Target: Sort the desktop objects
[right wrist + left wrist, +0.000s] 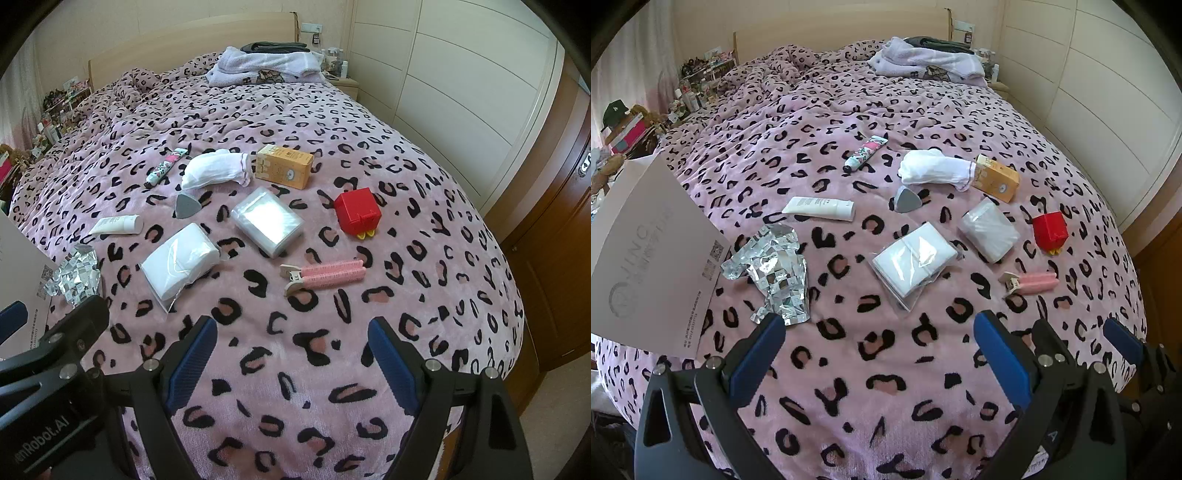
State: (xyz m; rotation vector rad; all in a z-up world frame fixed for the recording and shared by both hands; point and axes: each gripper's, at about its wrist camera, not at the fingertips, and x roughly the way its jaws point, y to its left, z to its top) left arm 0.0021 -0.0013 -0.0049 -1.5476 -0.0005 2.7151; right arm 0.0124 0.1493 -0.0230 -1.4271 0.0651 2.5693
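Note:
Small objects lie scattered on a pink leopard-print bedspread (849, 369). They are a white tube (819, 208), a floral tube (866, 153), crumpled silver foil (772, 271), a bagged white pack (914, 260), a clear bag stack (988, 229), a grey triangle (905, 199), a white sock (934, 170), an orange box (995, 178), a red cube (1051, 229) and pink hair clips (1032, 282). My left gripper (879, 354) is open and empty, near the front edge. My right gripper (291, 354) is open and empty, just short of the pink clips (325, 277).
A white cardboard box (653, 254) stands at the left edge of the bed. Folded clothes (923, 59) lie by the headboard. A cluttered shelf (694, 85) runs along the far left. Wardrobe doors (461, 92) and a wooden door (554, 221) are on the right.

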